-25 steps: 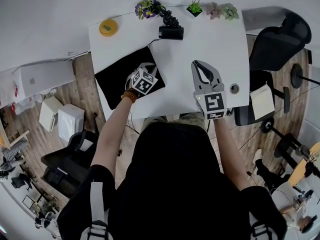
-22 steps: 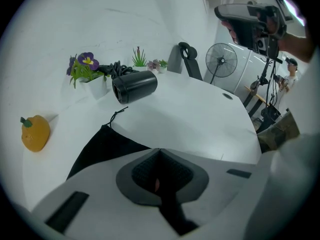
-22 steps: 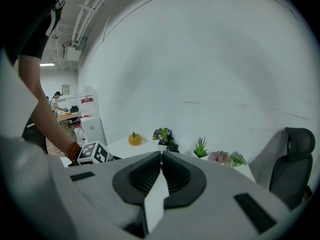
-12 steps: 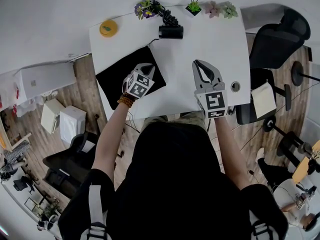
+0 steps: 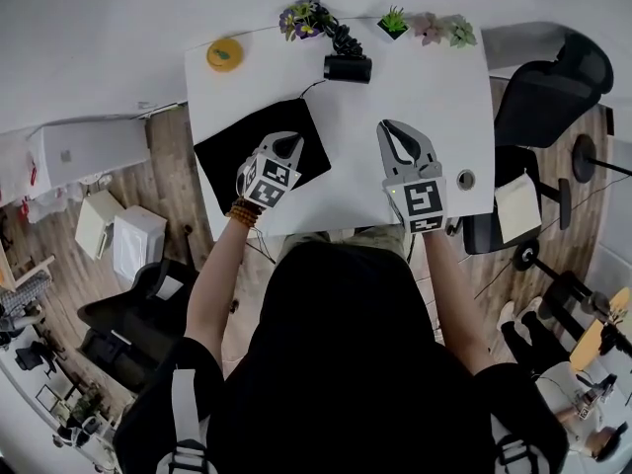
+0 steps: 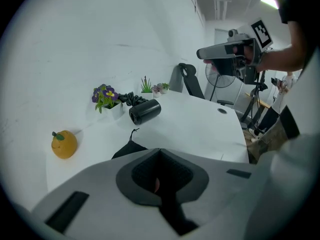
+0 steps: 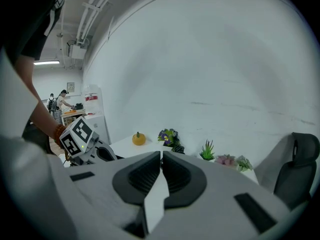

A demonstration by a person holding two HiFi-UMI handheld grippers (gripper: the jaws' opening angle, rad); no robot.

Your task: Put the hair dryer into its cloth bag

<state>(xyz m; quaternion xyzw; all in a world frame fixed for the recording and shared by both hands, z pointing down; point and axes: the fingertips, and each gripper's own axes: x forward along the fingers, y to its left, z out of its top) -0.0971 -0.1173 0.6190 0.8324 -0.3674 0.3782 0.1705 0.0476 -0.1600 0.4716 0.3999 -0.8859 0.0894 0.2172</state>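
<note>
The black hair dryer [image 5: 346,67] lies at the back of the white table [image 5: 434,87], its coiled cord running toward the flowers; it also shows in the left gripper view [image 6: 145,111]. The black cloth bag [image 5: 247,146] lies flat at the table's left, drawstring toward the dryer [image 6: 131,148]. My left gripper [image 5: 289,142] hovers over the bag's right part, shut and empty [image 6: 160,151]. My right gripper [image 5: 387,124] is held above the table's middle, right of the bag, shut with nothing in it [image 7: 161,154].
An orange fruit-shaped ornament [image 5: 224,54] sits at the back left corner. Small potted plants [image 5: 395,20] and purple flowers [image 5: 304,18] line the back edge. A cable hole [image 5: 466,178] is at the table's right. Office chairs [image 5: 548,87] stand to the right.
My left gripper has lifted off the bag and now hangs higher above it, still shut. The right gripper has stayed where it was.
</note>
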